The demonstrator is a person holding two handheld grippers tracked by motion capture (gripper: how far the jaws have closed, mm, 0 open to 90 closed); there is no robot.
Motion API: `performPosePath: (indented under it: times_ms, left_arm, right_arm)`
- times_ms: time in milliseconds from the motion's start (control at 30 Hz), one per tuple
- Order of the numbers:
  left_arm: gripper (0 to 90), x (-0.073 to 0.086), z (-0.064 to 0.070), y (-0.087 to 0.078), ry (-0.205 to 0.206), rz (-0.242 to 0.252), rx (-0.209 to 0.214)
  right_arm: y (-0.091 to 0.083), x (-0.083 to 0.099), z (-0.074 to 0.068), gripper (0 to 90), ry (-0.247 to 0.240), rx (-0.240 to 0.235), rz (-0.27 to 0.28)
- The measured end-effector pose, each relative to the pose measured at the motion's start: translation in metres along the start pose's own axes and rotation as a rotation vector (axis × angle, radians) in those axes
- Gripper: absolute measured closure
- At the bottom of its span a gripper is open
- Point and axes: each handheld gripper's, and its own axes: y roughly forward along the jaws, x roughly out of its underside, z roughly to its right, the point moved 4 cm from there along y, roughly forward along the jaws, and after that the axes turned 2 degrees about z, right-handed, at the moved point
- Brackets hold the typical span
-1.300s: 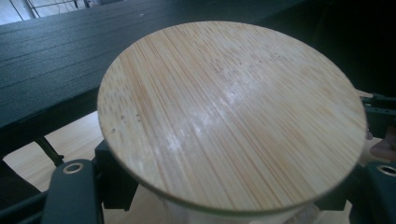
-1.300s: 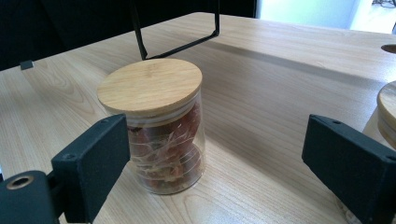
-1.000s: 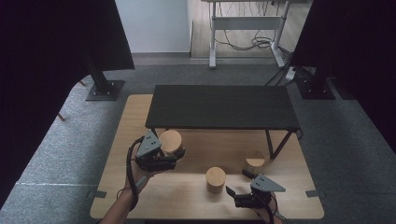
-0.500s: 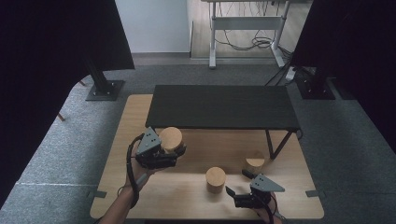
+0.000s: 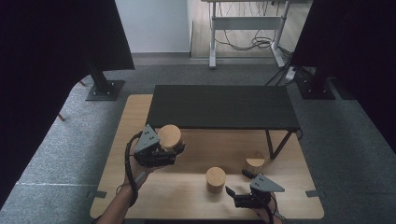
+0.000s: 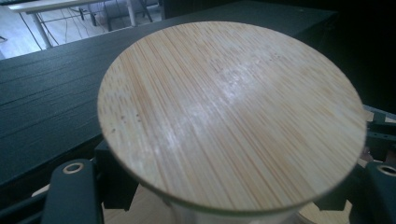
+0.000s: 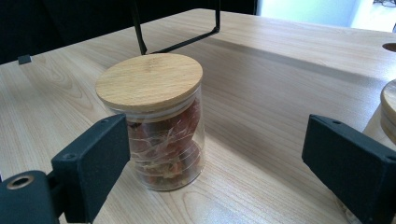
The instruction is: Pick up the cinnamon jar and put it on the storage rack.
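Three lidded jars in play. Left tool is clenched on the large jar, held clear of the counter just in front of the black shelf; in the left gripper view its bamboo lid sits level with the shelf top. Right tool is released, jaws spread wide, low near the counter's front edge, facing the middle jar, which stands upright between the jaws but untouched. Third jar stands by the shelf leg. Step in hand, as I judge: lifting the large jar onto the shelf. Next move calls for raising its base above the shelf edge, moving forward, setting down flat.
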Motion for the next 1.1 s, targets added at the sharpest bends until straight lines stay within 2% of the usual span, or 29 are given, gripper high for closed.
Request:
performPosePath:
  times_ms: [233, 1100]
  left_arm:
    - [25.5, -0.003, -0.001, 0.0, 0.0, -0.003, 0.008]
    - [25.5, -0.019, -0.006, 0.0, 0.017, 0.007, -0.008]
  right_arm:
    - [0.0, 0.0, 0.0, 7.1, -0.004, 0.003, -0.001]
    - [-0.001, 0.0, 0.001, 7.1, -0.011, 0.009, -0.001]
